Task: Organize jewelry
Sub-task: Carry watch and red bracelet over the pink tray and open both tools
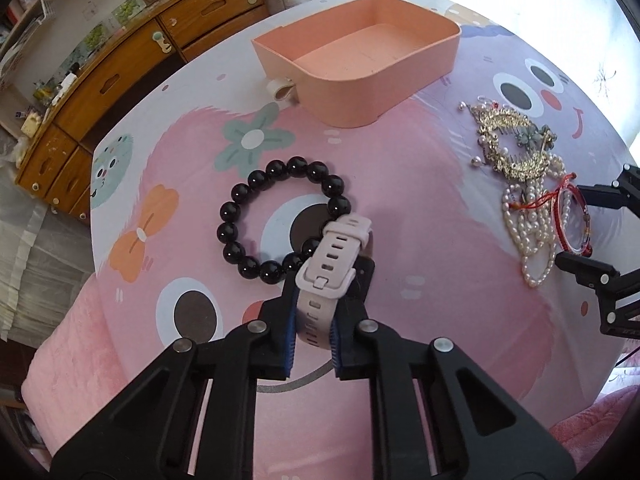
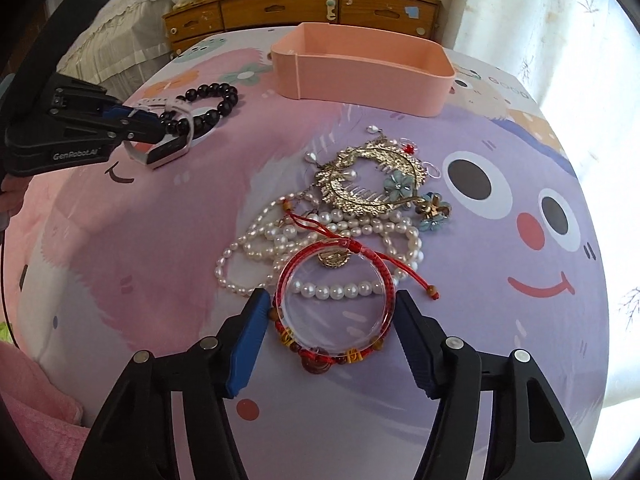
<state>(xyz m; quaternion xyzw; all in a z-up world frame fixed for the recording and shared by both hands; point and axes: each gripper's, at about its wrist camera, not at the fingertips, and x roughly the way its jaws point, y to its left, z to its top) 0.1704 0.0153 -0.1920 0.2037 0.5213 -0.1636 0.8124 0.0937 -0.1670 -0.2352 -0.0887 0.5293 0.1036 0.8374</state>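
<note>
Near the worktop's middle, left view: the left tool [image 1: 314, 320] is clenched on a pale pink watch [image 1: 328, 272], its face hidden, beside black beads [image 1: 280, 216]. The pink tray [image 1: 360, 68] holds nothing. Right view: the right tool [image 2: 334, 316], jaws apart, straddles a red bangle [image 2: 336, 300] over the pearls [image 2: 336, 232]; whether the pads touch it is unclear.

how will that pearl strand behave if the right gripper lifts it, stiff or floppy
Probably floppy: the pearl strand lies in loose loops, so it would likely drape and swing. It may drag neighbours along, since the red bangle and gold comb lie on or against it. The smooth round beads could slip between the pads.
</note>
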